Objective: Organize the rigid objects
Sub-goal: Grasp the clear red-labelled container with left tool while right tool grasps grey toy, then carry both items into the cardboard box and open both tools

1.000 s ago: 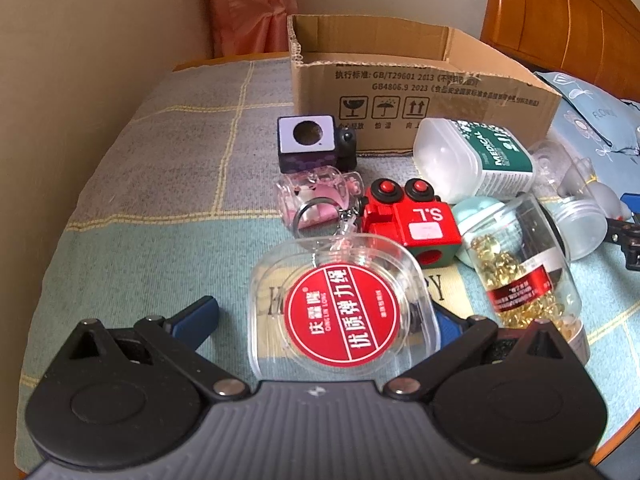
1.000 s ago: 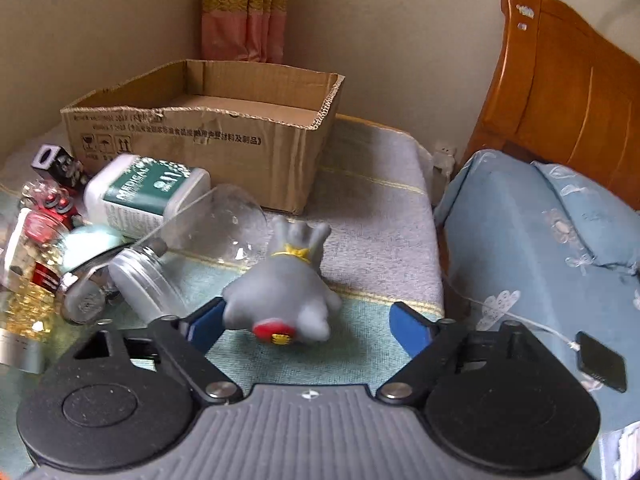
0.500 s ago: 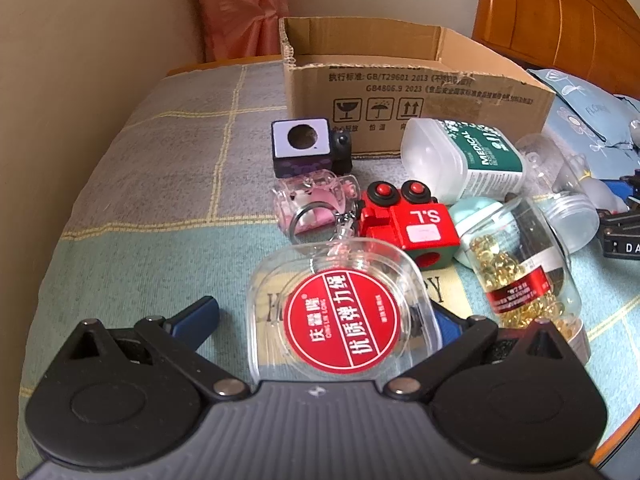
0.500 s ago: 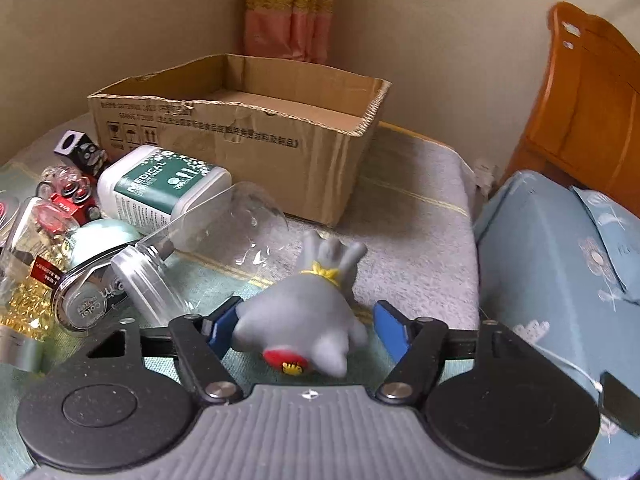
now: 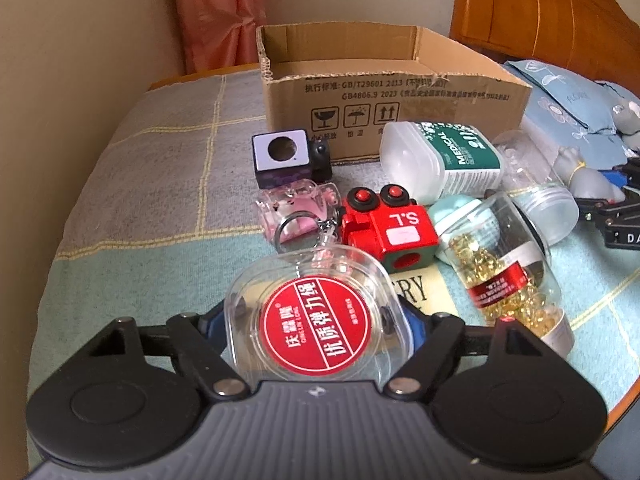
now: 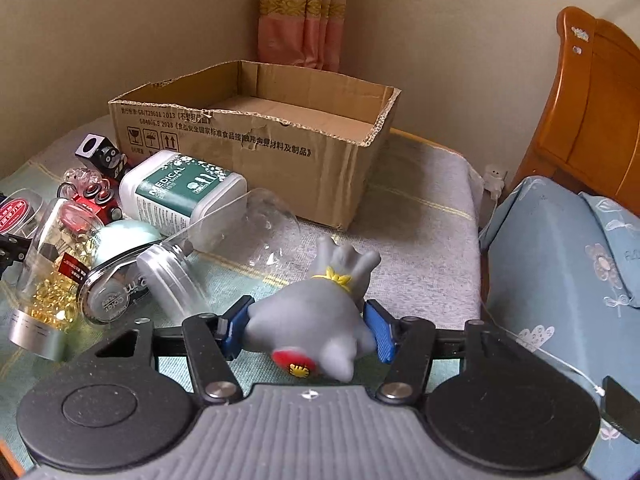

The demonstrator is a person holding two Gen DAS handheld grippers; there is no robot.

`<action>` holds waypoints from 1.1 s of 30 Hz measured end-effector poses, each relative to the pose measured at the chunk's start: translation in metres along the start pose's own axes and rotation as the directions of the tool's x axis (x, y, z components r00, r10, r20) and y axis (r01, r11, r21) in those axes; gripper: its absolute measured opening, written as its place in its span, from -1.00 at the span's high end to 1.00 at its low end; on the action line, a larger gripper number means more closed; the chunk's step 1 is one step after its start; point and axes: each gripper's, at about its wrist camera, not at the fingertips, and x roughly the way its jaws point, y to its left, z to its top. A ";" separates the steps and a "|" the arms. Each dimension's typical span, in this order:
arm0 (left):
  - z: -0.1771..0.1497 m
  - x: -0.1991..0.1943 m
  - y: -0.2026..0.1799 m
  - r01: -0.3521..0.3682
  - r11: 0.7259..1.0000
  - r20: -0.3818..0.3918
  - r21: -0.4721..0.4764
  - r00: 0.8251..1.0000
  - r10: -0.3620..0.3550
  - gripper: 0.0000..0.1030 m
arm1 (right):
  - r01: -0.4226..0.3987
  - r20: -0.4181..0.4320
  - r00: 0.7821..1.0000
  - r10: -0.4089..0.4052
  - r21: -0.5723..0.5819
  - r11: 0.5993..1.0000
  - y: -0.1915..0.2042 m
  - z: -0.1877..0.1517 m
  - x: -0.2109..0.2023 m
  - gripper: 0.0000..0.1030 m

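Left claw (image 5: 318,320): closing onto the clear spool case (image 5: 316,316), pads at its sides.
Right claw (image 6: 306,326): closing, pinching the grey toy (image 6: 316,320), bound for the cardboard box (image 6: 256,148).

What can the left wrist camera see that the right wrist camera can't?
Only the left wrist view: the left gripper, fingers closing on the clear case between them, and the case's whole red label.

Only the right wrist view: the box floor, a black phone and its white cable.

Both: the box, medical bottle, red toy, capsule jar, and the right gripper closing on the grey toy.
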 end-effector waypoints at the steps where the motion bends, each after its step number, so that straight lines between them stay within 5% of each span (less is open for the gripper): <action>1: 0.000 -0.001 0.000 0.004 1.000 -0.005 0.008 1.000 -0.004 -0.52 | 0.004 -0.001 1.000 -0.004 -0.002 1.000 0.000 0.000 -0.002 -0.25; 14: 0.027 -0.033 0.004 0.024 0.994 0.020 0.106 0.999 -0.026 -0.52 | 0.040 0.031 0.999 -0.039 -0.020 0.999 -0.005 0.021 -0.035 -0.25; 25: 0.099 -0.056 0.006 0.036 0.981 0.101 0.192 0.993 -0.057 -0.52 | -0.018 0.130 0.991 0.027 -0.066 0.998 -0.002 0.079 -0.052 -0.25; 33: 0.165 -0.035 0.002 0.033 0.971 0.133 0.238 0.989 -0.066 -0.52 | -0.038 0.152 0.987 0.051 -0.085 0.996 -0.003 0.131 -0.031 -0.25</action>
